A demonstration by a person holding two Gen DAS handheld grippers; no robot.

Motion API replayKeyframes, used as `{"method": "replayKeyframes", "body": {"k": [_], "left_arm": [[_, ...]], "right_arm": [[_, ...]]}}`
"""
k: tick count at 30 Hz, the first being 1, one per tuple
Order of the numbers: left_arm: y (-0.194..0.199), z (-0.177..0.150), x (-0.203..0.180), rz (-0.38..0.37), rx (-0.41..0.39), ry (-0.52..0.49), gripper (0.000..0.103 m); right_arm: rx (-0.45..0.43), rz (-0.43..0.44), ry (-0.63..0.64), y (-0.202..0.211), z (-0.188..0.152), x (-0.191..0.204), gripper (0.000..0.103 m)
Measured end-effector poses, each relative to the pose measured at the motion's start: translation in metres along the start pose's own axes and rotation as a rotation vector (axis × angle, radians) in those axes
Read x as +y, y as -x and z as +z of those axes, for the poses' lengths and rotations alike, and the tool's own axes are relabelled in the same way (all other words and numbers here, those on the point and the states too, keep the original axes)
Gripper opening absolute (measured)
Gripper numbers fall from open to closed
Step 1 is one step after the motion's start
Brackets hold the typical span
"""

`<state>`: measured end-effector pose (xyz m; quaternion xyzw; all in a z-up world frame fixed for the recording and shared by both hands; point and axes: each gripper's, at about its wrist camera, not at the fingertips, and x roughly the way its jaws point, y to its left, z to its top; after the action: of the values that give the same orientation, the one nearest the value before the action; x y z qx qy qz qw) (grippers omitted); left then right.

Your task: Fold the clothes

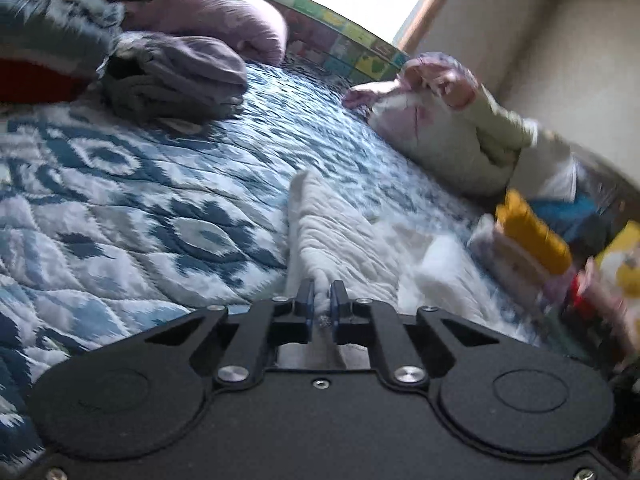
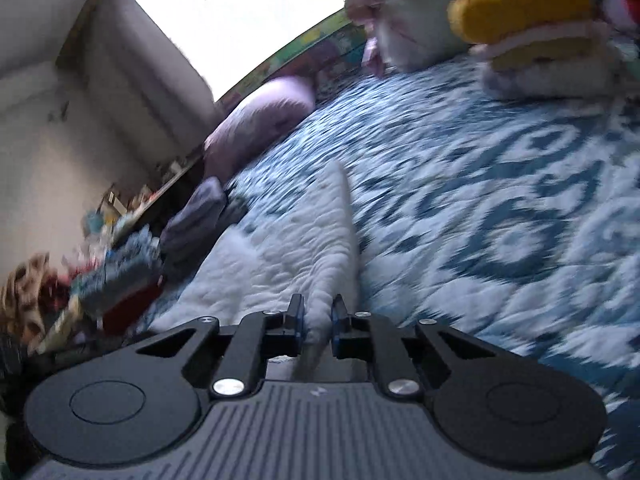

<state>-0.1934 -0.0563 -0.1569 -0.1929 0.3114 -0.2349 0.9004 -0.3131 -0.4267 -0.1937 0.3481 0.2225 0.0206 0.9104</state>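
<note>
A white textured garment [image 1: 344,236] lies on the blue and white patterned quilt [image 1: 140,200]. My left gripper [image 1: 322,292] is shut on one edge of it, the cloth pinched between the jaws. In the right wrist view my right gripper [image 2: 318,312] is shut on another edge of the same white garment [image 2: 288,248], which stretches away from the jaws over the quilt [image 2: 500,208]. Both views are blurred by motion.
A folded grey garment [image 1: 176,76] and a lilac pillow [image 1: 224,16] lie at the far side of the bed. A white and pink bundle [image 1: 440,128] and a stack of folded clothes with a yellow piece [image 1: 532,236] sit to the right. A wall and bright window lie beyond.
</note>
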Motion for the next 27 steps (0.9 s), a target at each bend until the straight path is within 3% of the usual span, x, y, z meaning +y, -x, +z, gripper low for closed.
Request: {"method": "replayKeyframes", "body": {"k": [4,8,9,11,12,13,14,15,16,22,25,27], "left_arm": [[0.009,0.017,0.031,-0.045,-0.022,0.126,0.006],[0.013,0.03,0.068,-0.002,-0.056,0.278,0.007],[0.015,0.03,0.081,0.036,-0.075,0.348,0.01],[0.022,0.028,0.1,0.079,-0.096,0.433,0.024],[0.027,0.027,0.105,0.083,-0.103,0.457,0.032],[0.031,0.025,0.109,0.085,-0.109,0.479,0.035],[0.034,0.023,0.11,0.071,-0.112,0.489,0.039],[0.038,0.021,0.11,0.056,-0.115,0.5,0.047],[0.041,0.019,0.111,0.043,-0.116,0.509,0.049],[0.055,0.008,0.094,-0.065,-0.079,0.515,0.052],[0.056,0.007,0.076,-0.133,-0.066,0.469,0.061],[0.047,0.003,0.071,-0.189,-0.03,0.506,0.062]], "right_arm": [[-0.053,0.015,-0.137,0.013,0.018,-0.034,0.015],[-0.106,0.033,-0.312,0.023,0.026,-0.07,0.016],[-0.12,0.033,-0.365,0.024,0.026,-0.08,0.018],[-0.133,0.027,-0.438,0.026,0.023,-0.093,0.018],[-0.137,0.018,-0.453,0.027,0.022,-0.096,0.022],[-0.14,0.009,-0.465,0.027,0.021,-0.098,0.033],[-0.144,-0.002,-0.476,0.028,0.02,-0.1,0.041],[-0.149,-0.019,-0.488,0.029,0.019,-0.102,0.059],[-0.157,-0.038,-0.501,0.031,0.017,-0.103,0.065],[-0.144,-0.05,-0.516,0.042,0.004,-0.098,0.063],[-0.171,-0.015,-0.42,0.05,0.003,-0.076,0.061],[-0.166,0.053,-0.354,0.047,0.004,-0.06,0.061]]}}
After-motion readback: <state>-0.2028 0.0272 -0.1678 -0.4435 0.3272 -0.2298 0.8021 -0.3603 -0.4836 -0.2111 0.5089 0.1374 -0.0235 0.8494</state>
